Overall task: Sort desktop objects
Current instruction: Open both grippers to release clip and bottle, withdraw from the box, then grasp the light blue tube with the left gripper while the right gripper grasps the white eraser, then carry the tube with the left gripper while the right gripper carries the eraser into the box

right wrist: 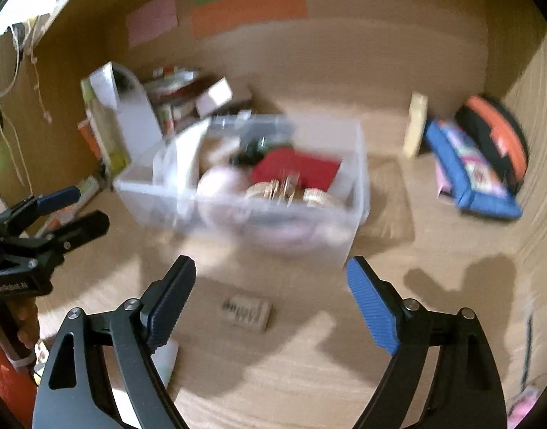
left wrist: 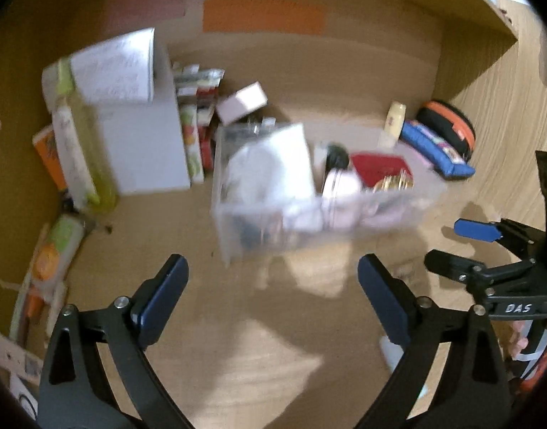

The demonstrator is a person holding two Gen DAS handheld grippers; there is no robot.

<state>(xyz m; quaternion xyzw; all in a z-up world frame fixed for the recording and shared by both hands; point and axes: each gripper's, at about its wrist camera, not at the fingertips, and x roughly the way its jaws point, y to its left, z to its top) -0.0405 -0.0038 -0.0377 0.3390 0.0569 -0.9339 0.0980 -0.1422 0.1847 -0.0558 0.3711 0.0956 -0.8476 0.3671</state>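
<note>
Left wrist view shows your left tool [left wrist: 273, 279] spread wide with nothing between its pads, pointing down at the bare counter [left wrist: 237, 339] in front of the clear plastic box [left wrist: 309, 211]. The box stands in the middle of the counter and already holds a red item [left wrist: 379, 166], some gold round things [left wrist: 395, 182] and a pale round thing; the blur hides what they are exactly. Your right tool [right wrist: 271, 275] is also wide and empty, tilted down toward the counter beside the left one.

I judge the next thing to sort is the small brown block [right wrist: 246, 312], which lies alone on the counter just before the right tool, apart from the box. To take it well, slow your hand first, because both views are smeared. Bring the right tool down so that the block sits between the pads, then close. A blue pouch [right wrist: 473, 175] and an orange-and-black case [right wrist: 495, 139] lie at the far right, near the side wall.
</note>
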